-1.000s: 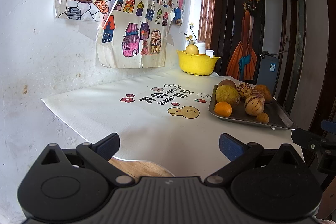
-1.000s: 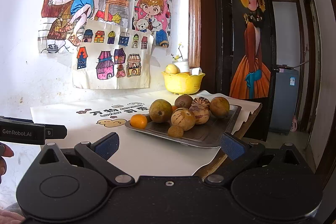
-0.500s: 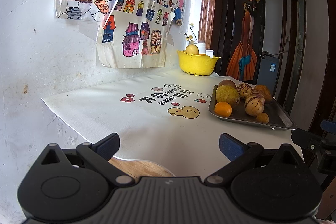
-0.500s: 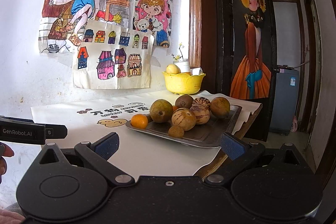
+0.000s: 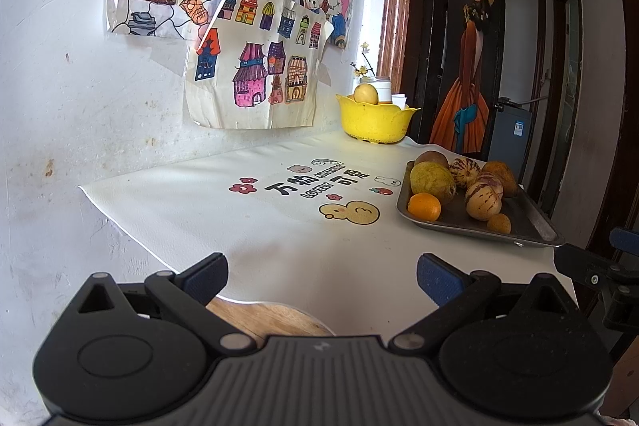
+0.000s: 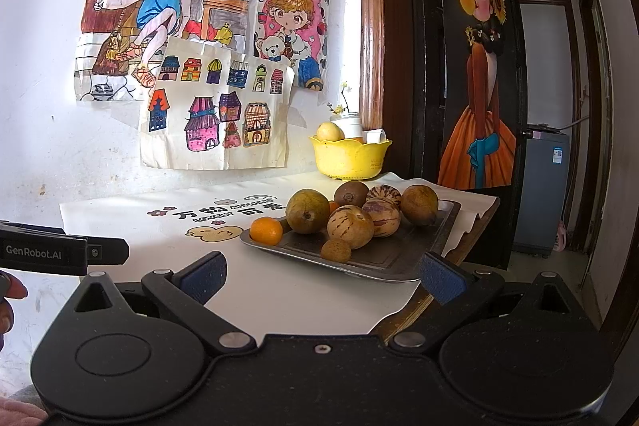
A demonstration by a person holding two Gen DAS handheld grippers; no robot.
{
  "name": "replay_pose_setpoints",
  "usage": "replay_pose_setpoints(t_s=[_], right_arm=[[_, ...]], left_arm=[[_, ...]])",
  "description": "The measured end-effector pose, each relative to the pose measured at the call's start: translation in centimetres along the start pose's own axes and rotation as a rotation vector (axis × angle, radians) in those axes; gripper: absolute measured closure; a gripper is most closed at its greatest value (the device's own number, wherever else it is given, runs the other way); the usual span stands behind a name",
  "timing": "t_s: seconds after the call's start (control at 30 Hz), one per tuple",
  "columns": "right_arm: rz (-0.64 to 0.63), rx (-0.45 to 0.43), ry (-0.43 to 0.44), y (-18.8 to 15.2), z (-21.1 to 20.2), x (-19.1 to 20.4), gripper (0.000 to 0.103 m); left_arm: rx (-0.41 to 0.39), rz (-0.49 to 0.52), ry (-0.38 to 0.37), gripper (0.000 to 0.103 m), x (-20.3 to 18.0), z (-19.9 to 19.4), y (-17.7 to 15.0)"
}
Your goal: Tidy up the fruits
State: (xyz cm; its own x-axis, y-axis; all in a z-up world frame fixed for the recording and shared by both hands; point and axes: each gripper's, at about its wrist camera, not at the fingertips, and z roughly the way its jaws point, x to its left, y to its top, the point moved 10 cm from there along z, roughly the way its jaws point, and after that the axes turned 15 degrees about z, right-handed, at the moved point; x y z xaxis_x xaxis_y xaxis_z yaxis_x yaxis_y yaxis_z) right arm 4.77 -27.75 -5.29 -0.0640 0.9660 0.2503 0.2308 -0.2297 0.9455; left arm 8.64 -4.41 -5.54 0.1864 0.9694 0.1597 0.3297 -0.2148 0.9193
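Both tools, left tool marked "GenRobot.AI" and right tool, gape wide, empty, near the fruit tray.

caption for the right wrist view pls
Open right gripper faces a metal tray of mixed fruit, yellow bowl behind.

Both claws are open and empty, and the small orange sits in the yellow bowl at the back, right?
Not quite. The small orange sits on the grey metal tray, at its near-left corner, as the right wrist view shows. Both the left claw and right claw are open and empty.
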Motion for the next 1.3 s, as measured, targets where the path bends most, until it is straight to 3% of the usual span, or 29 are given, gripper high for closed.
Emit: replay_pose_setpoints(t_s=[1.3], right_arm=[[-0.002, 0.002, 0.001, 0.02, 0.03, 0.07, 0.0]], left_arm=[[-0.008, 0.025, 0.02, 0.0, -0.56, -0.57, -0.02]])
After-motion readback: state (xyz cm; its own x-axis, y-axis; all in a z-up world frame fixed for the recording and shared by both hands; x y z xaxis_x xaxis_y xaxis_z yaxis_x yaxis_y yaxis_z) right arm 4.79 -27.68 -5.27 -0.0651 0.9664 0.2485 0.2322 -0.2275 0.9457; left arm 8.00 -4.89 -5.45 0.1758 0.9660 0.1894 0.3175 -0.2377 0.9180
